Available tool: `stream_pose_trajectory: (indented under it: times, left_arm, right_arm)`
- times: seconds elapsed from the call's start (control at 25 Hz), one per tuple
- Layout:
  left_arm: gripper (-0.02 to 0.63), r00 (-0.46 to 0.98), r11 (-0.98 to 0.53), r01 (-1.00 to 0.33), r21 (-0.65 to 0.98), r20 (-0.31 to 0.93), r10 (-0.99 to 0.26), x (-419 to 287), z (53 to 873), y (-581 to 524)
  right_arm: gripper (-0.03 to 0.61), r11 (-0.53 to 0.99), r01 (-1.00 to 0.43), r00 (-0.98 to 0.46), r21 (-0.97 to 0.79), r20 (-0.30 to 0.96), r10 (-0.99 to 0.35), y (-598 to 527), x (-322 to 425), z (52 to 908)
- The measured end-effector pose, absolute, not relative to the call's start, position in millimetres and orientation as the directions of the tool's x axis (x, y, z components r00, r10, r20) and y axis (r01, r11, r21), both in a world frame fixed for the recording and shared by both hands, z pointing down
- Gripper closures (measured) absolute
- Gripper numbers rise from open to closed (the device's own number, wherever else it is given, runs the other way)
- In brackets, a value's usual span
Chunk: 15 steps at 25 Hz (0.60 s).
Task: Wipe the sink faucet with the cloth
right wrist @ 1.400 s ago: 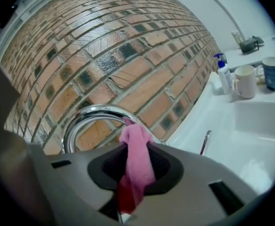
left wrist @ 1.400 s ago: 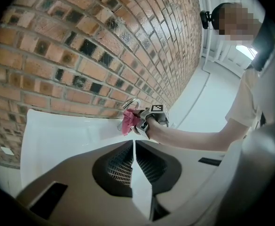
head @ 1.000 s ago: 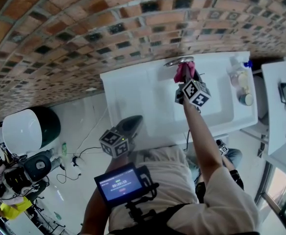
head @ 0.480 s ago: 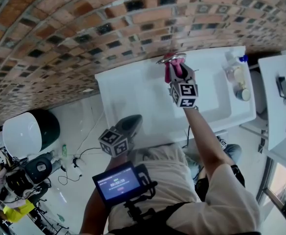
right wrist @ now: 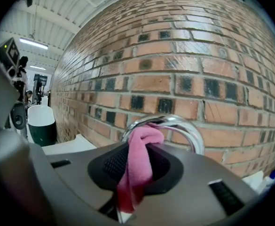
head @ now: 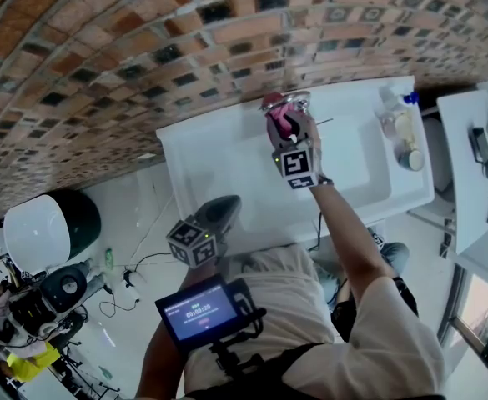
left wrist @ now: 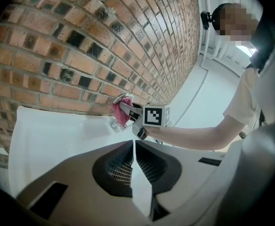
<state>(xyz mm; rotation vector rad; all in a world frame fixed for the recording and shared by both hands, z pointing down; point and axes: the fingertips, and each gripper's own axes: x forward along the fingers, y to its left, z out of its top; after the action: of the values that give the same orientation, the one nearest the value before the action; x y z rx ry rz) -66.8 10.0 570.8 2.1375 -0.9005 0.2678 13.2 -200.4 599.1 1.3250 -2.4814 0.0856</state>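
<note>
Faucet [right wrist: 190, 130] sits at the back of the sink [head: 218, 152]. Our right gripper [head: 284, 128] pinches the pink cloth [right wrist: 139, 161] against its curve. Left gripper [left wrist: 133, 147] is closed on nothing. Only a small fold touches, so we'd guess the cloth could slide off the slick chrome.

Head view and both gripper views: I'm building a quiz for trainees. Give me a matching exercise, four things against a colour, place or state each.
Things:
1. cloth
2. faucet
3. left gripper
4. blue-capped bottle

Descriptions:
A. chrome arch by the brick wall
B. jaws together, nothing between them
C. pink, clamped in the right gripper
D. on the sink, at the head view's right end

Pairs: 1-C, 2-A, 3-B, 4-D
</note>
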Motion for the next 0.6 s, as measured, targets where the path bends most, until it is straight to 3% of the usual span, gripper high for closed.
stream_pose_trajectory:
  times: [0.4, 0.6]
  left_arm:
    - [0.617, 0.726, -0.444, -0.681, 0.582, 0.465, -0.506, -63.6, 574.2, 3.6]
    - [0.617, 0.731, -0.456, -0.678, 0.577, 0.460, -0.505, -59.2, 571.3, 2.1]
  right_arm:
    - [0.495, 0.528, -0.836, -0.548, -0.150, 0.287, -0.786, -198.6, 2.5, 614.4]
    - [0.495, 0.397, -0.861, -0.491, -0.317, 0.314, -0.813, -194.8, 14.7, 632.7]
